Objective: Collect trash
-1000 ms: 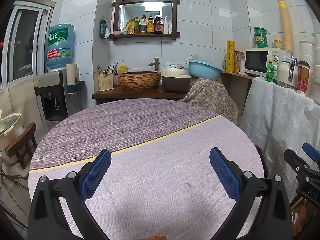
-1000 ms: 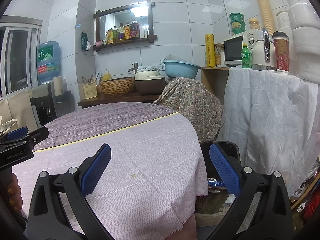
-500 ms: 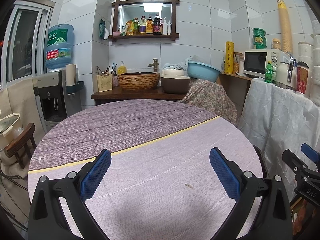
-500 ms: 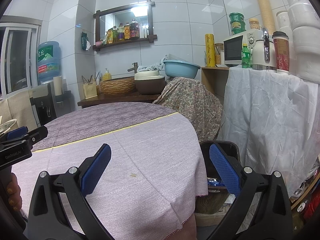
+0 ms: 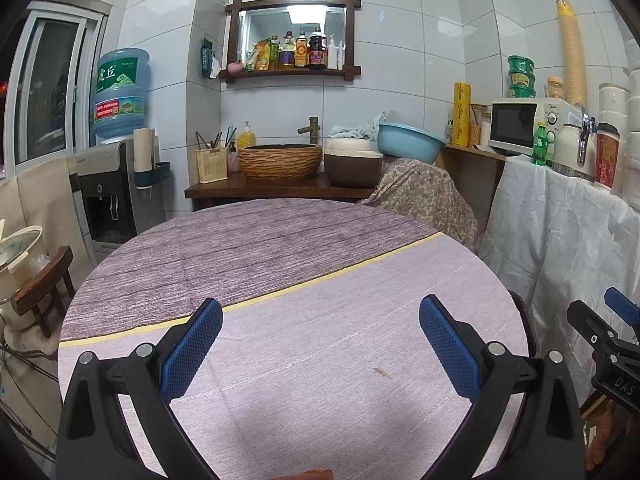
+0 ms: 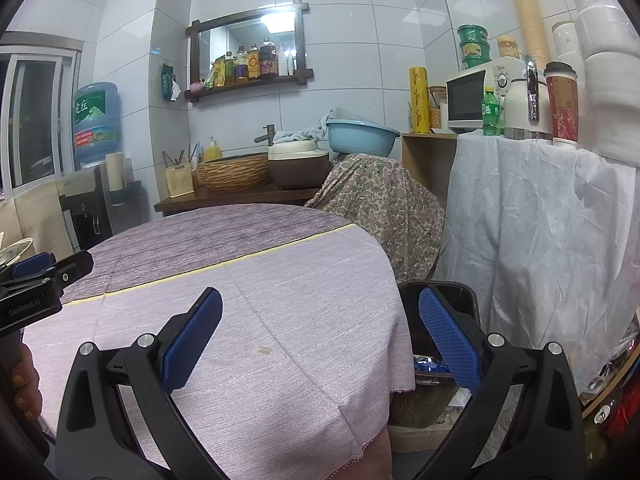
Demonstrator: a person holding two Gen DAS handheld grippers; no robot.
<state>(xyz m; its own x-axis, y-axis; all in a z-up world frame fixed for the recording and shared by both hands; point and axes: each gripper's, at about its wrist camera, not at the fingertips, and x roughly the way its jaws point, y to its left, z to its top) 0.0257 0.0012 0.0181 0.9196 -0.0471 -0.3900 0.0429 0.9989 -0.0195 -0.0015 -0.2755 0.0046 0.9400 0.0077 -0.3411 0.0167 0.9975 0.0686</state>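
Both grippers up over the round table [image 5: 280, 248], tools side by side, pointing toward the tiled back wall.

Left gripper [image 5: 320, 344]: blue pads wide apart, nothing between them. Hangs above the pale half of the tablecloth. Also seen in the right view at far left edge [image 6: 38, 280], w/ the person's fingers [image 6: 24, 384] on its handle below.

Right gripper [image 6: 320, 340]: pads also spread wide, nothing held. Sits over the table's right edge; left pad over cloth, right pad over the bin [image 6: 440, 308]. Its tip shows at right edge of the left view [image 5: 608, 332].

Bin: dark, on the floor just beside the table, tucked under the overhang of the cloth, between table and white-draped counter [image 6: 540, 220]. Trash inside: blue wrapper [image 6: 430, 362] visible near the rim; rest hidden by pad and cloth.

Tabletop: cloth in two tones, dark grey-purple far half, pale lilac near half, yellow strip [image 5: 320, 276] between. Only item on it: small brownish speck [image 5: 382, 373] on the pale half, near right pad in the left view; same mark [image 6: 264, 349] shows in the right view. Cannot tell if crumb or stain.

Background: basket [image 5: 280, 160], blue basin [image 5: 408, 142], microwave [image 5: 524, 124], water jug [image 5: 120, 92].
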